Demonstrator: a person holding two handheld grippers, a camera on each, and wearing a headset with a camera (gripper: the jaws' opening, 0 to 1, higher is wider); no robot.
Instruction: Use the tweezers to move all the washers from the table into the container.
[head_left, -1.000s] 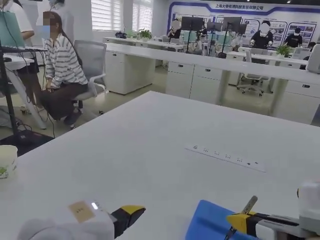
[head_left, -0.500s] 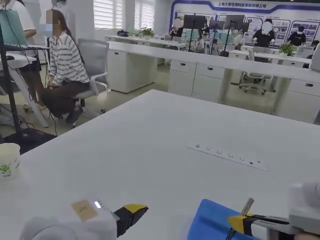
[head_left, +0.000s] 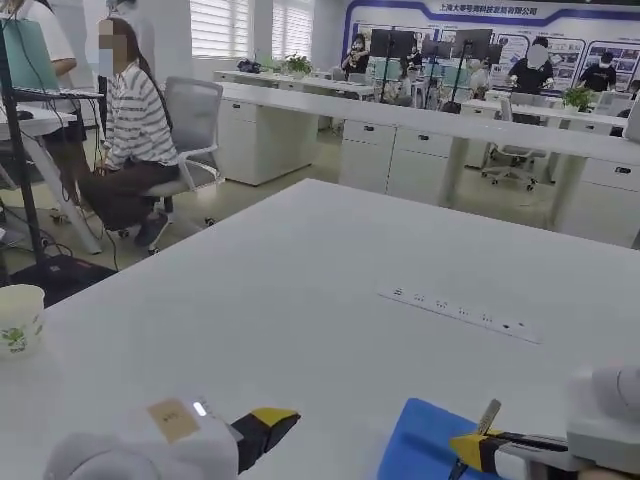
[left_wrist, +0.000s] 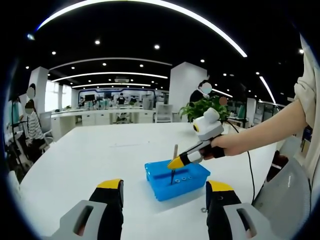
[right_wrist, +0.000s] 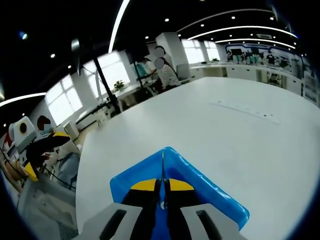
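White tabletop (left_wrist: 100, 150), lower centre: tweezers (left_wrist: 172, 175) are pinched by the right gripper (left_wrist: 176, 163) over the container (left_wrist: 197, 172); the left gripper (left_wrist: 165, 190) is spread. Drop-off is judged in hand; release is needed.

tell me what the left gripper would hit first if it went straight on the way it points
Most likely the blue container, sitting on the table straight ahead between the open jaws of the left gripper. The right gripper holds the tweezers down into it just beyond; fisheye depth is unclear.

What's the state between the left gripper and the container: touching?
Apart. The head view shows bare white table between the left gripper and the container.
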